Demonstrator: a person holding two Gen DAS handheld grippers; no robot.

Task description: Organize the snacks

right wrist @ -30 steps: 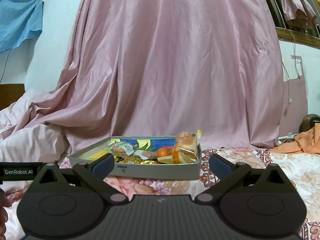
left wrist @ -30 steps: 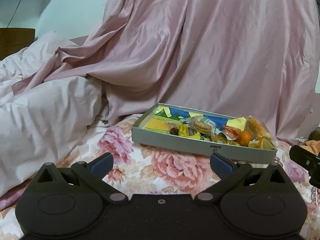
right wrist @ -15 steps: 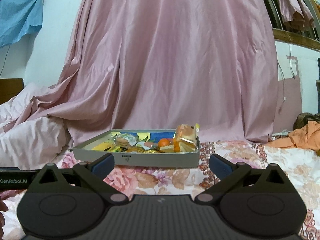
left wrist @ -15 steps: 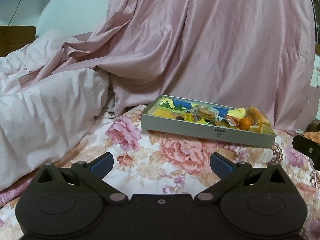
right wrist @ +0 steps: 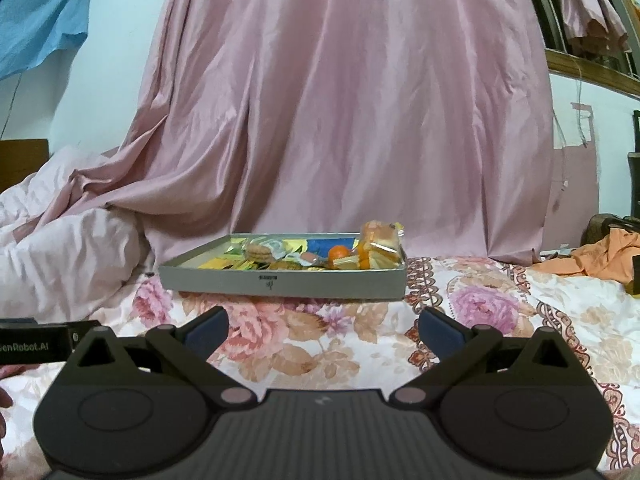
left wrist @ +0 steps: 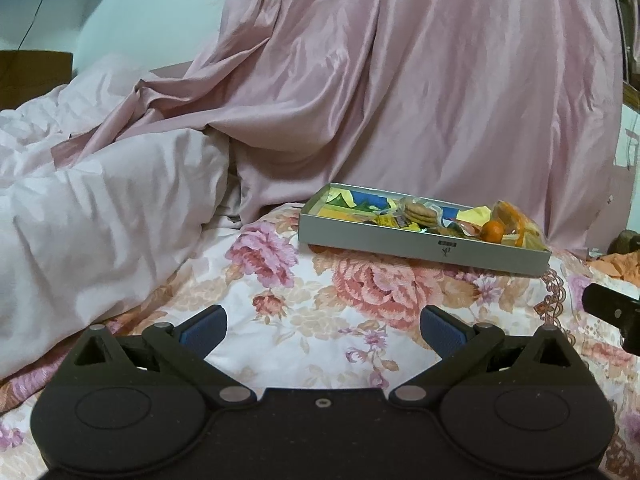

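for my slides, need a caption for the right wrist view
Open right claw faces a grey snack tray on a floral bedsheet, pink curtain behind.

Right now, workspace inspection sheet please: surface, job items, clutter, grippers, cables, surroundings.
Surface: floral bedsheet, soft and wrinkled.
Job's things: grey tray on the sheet, holding a biscuit pack, a small orange, a wrapped cake pack leaning at its right end, and mixed wrappers.
Clutter: orange cloth to the right; bunched pale duvet to the left.
Grippers: left gripper and right gripper both open, empty, short of the tray.
Cables: thin wire on the wall.
Surroundings: pink curtain behind the tray; blue cloth upper left.
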